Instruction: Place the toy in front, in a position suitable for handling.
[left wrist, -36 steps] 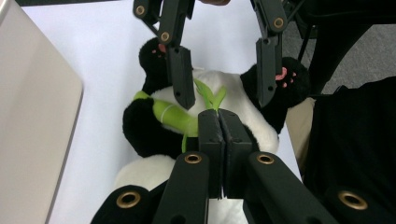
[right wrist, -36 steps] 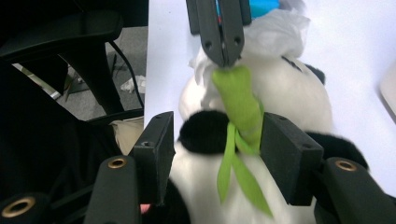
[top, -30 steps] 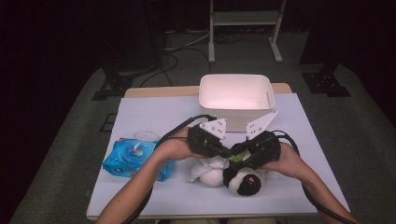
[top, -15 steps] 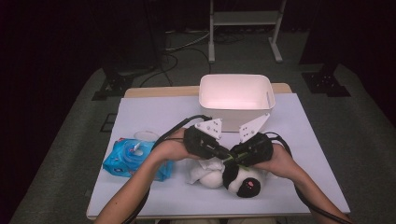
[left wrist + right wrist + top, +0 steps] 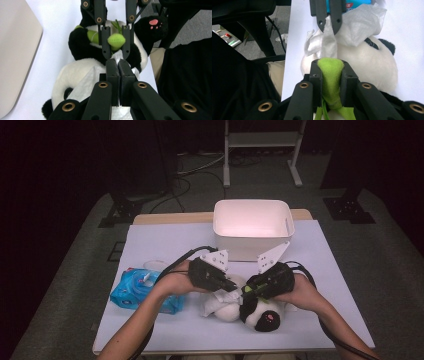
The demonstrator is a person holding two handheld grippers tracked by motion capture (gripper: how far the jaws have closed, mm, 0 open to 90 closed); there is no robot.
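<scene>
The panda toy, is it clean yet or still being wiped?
Still being wiped. Done: a white wipe is out of the blue pack. In hand: the left gripper pinches it against the panda, while the right gripper clamps its green bamboo piece. Left: finishing; the white bin looks empty.

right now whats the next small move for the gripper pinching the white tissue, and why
Probably drag the left gripper, shut on the thin white tissue, across the black-and-white plush panda. The right gripper clamps the panda's green felt bamboo piece, steadying it.
</scene>
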